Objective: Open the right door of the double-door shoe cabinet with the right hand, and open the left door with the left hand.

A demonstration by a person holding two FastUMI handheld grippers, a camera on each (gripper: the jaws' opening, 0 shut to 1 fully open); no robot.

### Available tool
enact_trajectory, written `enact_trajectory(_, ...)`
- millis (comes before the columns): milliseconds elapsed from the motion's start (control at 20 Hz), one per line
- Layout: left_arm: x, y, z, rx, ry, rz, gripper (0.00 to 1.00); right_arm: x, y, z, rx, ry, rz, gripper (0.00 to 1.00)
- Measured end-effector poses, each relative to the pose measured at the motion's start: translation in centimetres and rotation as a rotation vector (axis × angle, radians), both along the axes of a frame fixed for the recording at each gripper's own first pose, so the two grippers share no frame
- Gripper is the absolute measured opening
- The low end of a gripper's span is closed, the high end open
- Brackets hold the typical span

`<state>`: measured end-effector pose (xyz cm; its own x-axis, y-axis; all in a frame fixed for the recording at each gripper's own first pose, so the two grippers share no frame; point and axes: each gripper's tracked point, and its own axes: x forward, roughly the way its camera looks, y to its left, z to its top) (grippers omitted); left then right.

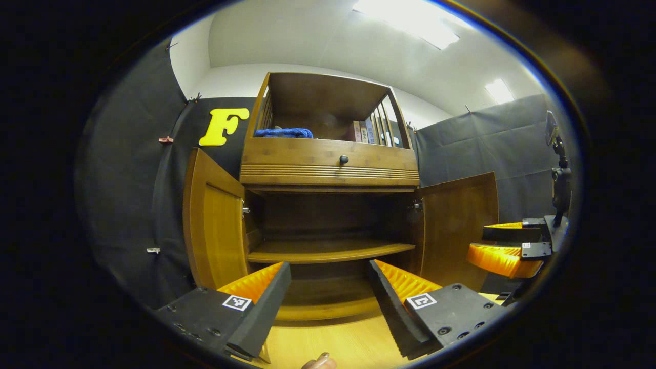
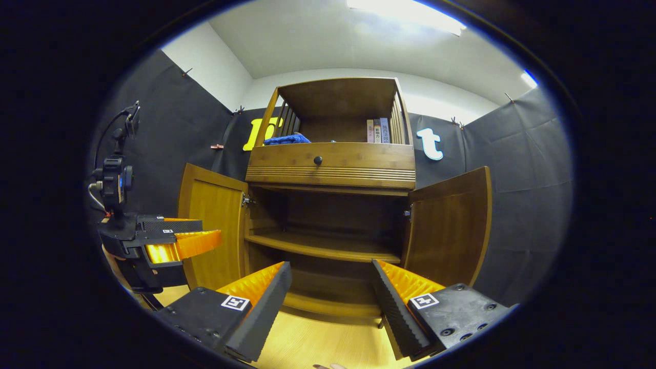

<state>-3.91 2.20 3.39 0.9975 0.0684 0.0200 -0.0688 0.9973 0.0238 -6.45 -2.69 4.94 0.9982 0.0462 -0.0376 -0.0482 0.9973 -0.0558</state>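
The wooden shoe cabinet (image 1: 328, 164) (image 2: 330, 164) stands ahead with both doors swung wide. Its left door (image 1: 215, 225) (image 2: 212, 230) and right door (image 1: 456, 225) (image 2: 448, 230) hang outward, showing a bare inner shelf (image 1: 328, 250) (image 2: 323, 247). My left gripper (image 1: 328, 287) is open, low in front of the cabinet, touching nothing. My right gripper (image 2: 330, 287) is open too, a little off the cabinet's base. The right gripper (image 1: 505, 246) appears at the right edge of the left gripper view, and the left gripper (image 2: 169, 241) at the left of the right gripper view.
A drawer with a dark knob (image 1: 344, 159) (image 2: 318, 160) sits above the doors. The top shelf holds a blue cloth (image 1: 283, 133) (image 2: 286, 139) and several books (image 2: 378, 130). Light wooden floor (image 1: 333, 343) lies below. A fingertip (image 1: 320, 362) shows at the bottom edge.
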Motion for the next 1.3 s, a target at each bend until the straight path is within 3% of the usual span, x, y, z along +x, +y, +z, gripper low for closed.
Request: enact_trajectory(1300,1.3,-1.7,-0.8,0.013,0.024,-0.039,0.96,0.5,-1.4,0.3,0.012,-0.004,-0.006,0.97)
